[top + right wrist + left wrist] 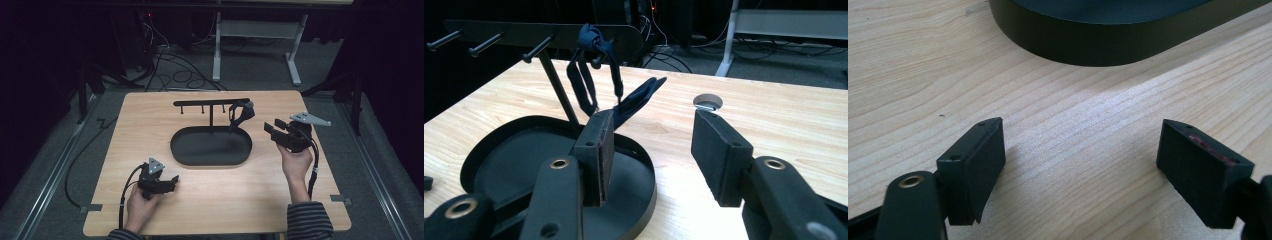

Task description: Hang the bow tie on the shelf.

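A black oval tray [173, 146] lies mid-table, with a black peg rack [210, 102] rising from its far side. A dark blue strap [242, 114] hangs from the rack's right-hand peg, its tail draping toward the tray's right end. My left gripper [174, 179] rests low on the table near the front left, open and empty, facing the tray wall [1088, 45]. My right gripper [273, 126] is held right of the tray, open and empty. In the right gripper view its jaws [654, 120] stand apart in front of the strap [593, 65] and tray [524, 150].
The wooden table [150, 115] has a round cable hole [707, 102] beyond the tray. Behind the table are a white desk frame [295, 55] and cables on the floor [175, 75]. Tape marks [340, 200] sit at the front corners.
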Demonstrator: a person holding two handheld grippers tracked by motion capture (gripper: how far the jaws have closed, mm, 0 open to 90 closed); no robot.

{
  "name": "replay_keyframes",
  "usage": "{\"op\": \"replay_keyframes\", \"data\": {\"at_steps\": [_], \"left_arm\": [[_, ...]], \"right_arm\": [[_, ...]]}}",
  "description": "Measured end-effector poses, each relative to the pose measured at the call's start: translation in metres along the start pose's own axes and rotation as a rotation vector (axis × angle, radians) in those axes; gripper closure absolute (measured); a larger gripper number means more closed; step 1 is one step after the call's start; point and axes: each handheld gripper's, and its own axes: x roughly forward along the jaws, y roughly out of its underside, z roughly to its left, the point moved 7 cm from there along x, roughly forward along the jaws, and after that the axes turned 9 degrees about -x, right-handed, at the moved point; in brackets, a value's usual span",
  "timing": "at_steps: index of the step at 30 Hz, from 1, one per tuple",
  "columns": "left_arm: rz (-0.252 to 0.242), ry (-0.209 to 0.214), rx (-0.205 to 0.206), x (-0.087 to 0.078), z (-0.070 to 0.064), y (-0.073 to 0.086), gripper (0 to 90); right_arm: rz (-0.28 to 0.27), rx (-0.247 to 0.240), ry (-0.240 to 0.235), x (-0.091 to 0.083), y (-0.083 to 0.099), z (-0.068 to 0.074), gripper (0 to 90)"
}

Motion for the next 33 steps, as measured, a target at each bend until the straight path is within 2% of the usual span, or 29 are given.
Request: {"op": "replay_keyframes", "data": {"at_steps": [33], "left_arm": [[0.0,0.0,0.0,0.0,0.0,0.0,20.0]], "right_arm": [[-0.001,0.006,-0.014,-0.033,0.022,0.003,50.8]]}}
